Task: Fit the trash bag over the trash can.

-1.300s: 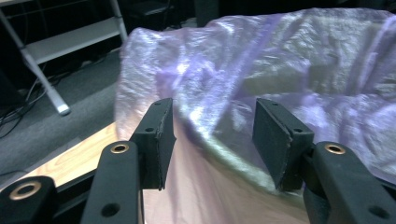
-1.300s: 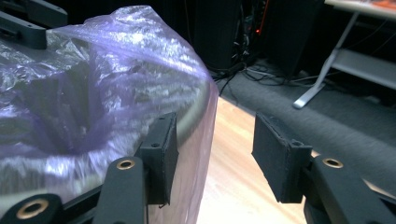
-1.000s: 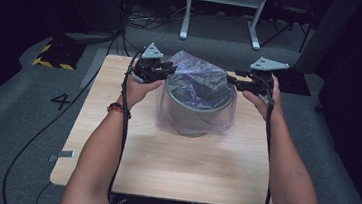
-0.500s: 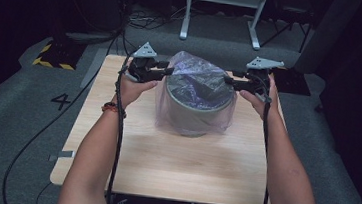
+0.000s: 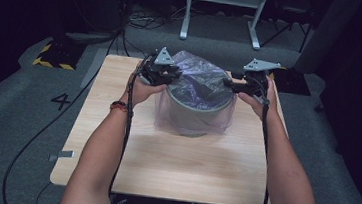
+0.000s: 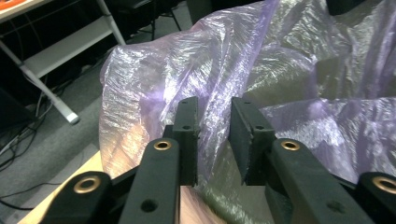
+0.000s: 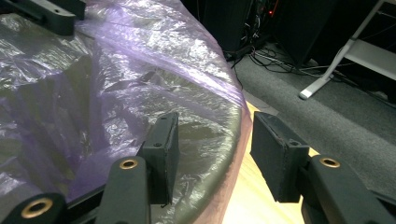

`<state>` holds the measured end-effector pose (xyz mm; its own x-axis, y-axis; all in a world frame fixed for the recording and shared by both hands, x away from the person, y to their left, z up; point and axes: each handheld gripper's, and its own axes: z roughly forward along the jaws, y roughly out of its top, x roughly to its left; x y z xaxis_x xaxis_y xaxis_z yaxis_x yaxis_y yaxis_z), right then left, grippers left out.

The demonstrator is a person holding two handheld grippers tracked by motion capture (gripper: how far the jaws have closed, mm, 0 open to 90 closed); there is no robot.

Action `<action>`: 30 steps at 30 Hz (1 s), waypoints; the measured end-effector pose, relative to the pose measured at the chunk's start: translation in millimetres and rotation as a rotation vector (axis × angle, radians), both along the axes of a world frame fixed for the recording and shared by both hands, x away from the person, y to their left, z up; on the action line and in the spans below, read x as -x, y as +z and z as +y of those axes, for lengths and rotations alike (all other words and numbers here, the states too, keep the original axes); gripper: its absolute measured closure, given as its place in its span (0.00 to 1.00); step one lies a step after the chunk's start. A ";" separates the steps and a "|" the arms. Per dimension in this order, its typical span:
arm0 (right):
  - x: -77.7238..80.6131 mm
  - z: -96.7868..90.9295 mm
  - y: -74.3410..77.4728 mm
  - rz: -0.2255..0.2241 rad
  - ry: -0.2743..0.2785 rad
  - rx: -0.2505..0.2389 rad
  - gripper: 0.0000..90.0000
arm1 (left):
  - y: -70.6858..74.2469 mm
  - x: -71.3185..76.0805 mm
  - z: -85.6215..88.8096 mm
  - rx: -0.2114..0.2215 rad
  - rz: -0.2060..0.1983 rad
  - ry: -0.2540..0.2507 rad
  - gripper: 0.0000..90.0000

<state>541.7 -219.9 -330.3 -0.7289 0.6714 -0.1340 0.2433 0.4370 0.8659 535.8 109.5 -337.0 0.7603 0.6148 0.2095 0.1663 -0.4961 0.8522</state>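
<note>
Both forearms reach toward the worktop's far edge. The left claw has just been closing, its jaws a narrow gap apart; the right claw stands half open.

Thin glossy crinkled purple plastic bag; smooth matt grey bin; light wood-grain table

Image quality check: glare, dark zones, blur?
High view: surroundings nearly black, table evenly lit, slightly soft. Left gripper view: strong sheen on the bag, jaw bases at the bottom blurred. Right gripper view: glare streaks across the bag, background dim; bin rim sharp.
</note>
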 end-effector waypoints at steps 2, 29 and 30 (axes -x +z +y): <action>0.1 1.2 -0.1 -0.003 -0.001 0.008 0.58 | -0.1 -1.5 -2.3 -0.016 -0.001 0.012 0.87; -4.4 0.8 -3.7 0.000 -0.060 0.014 0.58 | -4.4 -54.3 11.8 0.067 0.096 0.230 1.00; -4.7 0.8 -4.0 -0.001 -0.064 0.012 0.58 | -8.9 -56.6 10.8 0.077 0.120 0.235 1.00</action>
<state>546.4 -219.1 -334.3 -0.6843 0.7150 -0.1432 0.2705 0.4313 0.8607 592.3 120.3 -345.9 0.6114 0.7880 0.0725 0.3708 -0.3662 0.8534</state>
